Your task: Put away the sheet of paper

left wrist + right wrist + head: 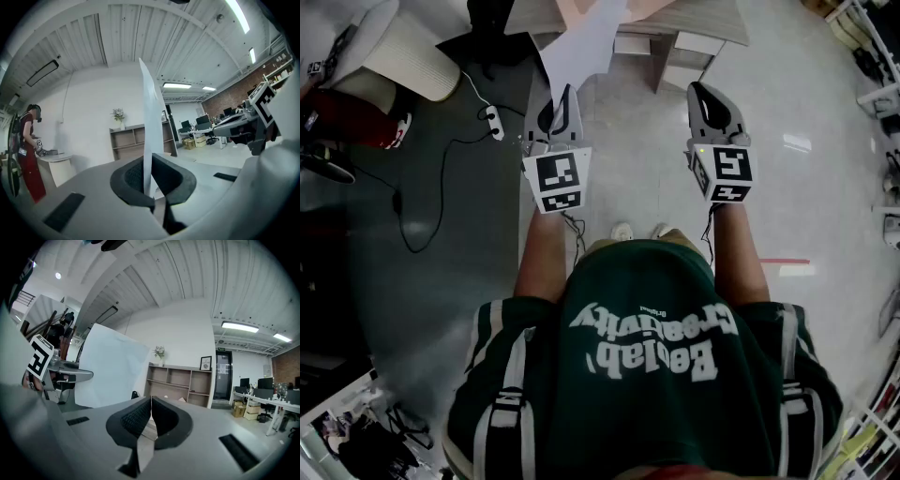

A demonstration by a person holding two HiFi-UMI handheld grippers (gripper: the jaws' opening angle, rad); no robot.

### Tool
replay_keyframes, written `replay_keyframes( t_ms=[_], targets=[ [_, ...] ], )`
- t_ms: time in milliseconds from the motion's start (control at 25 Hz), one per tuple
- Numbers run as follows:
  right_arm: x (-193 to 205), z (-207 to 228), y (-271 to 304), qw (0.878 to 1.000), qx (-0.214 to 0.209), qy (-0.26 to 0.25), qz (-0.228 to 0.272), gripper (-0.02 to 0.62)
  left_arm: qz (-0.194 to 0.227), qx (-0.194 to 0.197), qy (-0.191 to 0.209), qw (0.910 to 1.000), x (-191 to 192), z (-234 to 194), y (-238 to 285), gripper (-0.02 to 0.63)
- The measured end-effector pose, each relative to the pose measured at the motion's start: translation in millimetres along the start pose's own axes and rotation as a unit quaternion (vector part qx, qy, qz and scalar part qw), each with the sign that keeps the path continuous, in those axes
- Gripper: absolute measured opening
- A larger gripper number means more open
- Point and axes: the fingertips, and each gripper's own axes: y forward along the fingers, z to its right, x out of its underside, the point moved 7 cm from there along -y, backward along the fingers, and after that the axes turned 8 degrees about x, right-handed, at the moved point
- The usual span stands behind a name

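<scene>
We pinch the sheet of paper (581, 42) edge-up in the clamped left tool (563, 94), long axis rising ahead; right tool (701, 92), closed and empty, sits right of the sheet.

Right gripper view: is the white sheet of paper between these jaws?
No, the right gripper is shut empty; the white sheet of paper stands beside it.
</scene>
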Motion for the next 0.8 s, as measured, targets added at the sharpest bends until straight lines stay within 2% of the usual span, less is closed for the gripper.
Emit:
replay_keyframes(
  t_ms=[800],
  targets=[
    [4.3, -4.3, 0.9, 1.000, 0.021, 0.012, 0.002, 0.037, -0.003, 0.005, -0.006, 1.0000, 10.4, -9.7, -2.7, 0.018]
  ],
)
